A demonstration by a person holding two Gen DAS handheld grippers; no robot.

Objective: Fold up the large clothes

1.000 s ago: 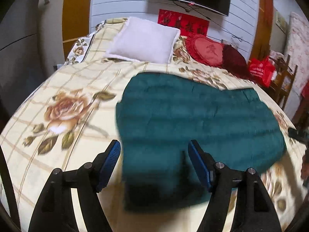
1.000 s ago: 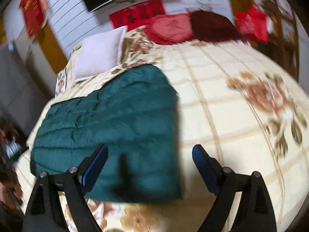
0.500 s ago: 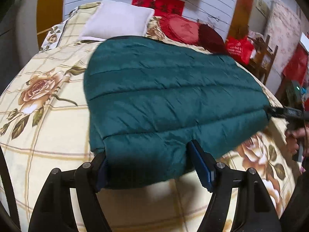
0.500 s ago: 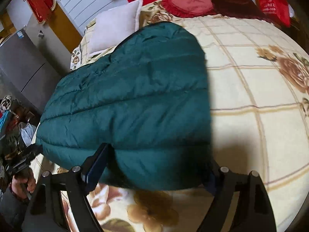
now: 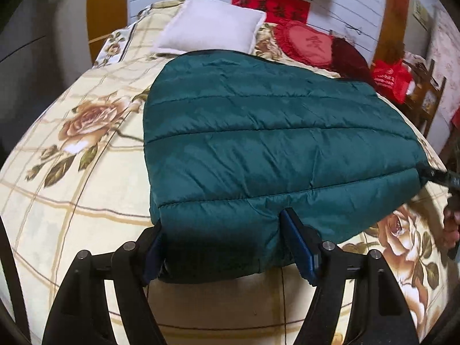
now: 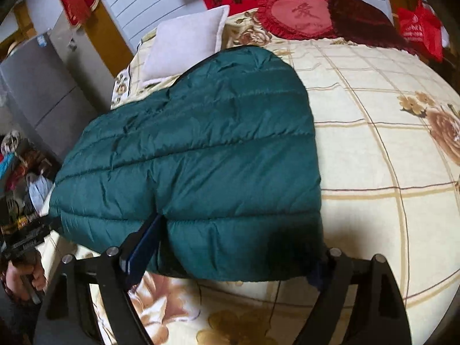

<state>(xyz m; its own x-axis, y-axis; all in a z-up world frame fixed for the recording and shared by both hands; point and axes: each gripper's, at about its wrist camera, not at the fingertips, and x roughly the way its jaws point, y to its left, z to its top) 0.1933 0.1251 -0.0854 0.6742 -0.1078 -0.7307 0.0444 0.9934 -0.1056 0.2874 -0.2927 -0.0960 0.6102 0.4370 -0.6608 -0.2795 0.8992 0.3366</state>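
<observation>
Two grippers frame the near hem of one dark green quilted garment (image 5: 258, 143), a puffy padded coat or throw spread flat across the flowered bed (image 5: 72, 201). In the left wrist view the left gripper (image 5: 227, 244) has its blue pads on either side of the hem corner at 6 o'clock; the jaws stand wide with the padded edge bunched between them, and whether they press it I cannot tell. In the right wrist view the right gripper (image 6: 227, 253) straddles the other near corner likewise, one pad tucked against a fold, the other hidden behind fabric; its grip is equally unclear.

My judgement: this is the grasping step before a fold. Next, both jaws need to close firmly on the thick hem, then lift and carry it toward 12 o'clock, level, so the slippery shell does not slide out.

Around it: a white pillow (image 5: 210, 26) touches or nearly touches the far edge at 12 o'clock, with a red heart cushion (image 5: 307, 43) at 1 o'clock beside a dark red cushion (image 5: 350, 60). The pillow may crowd the landing spot.
</observation>
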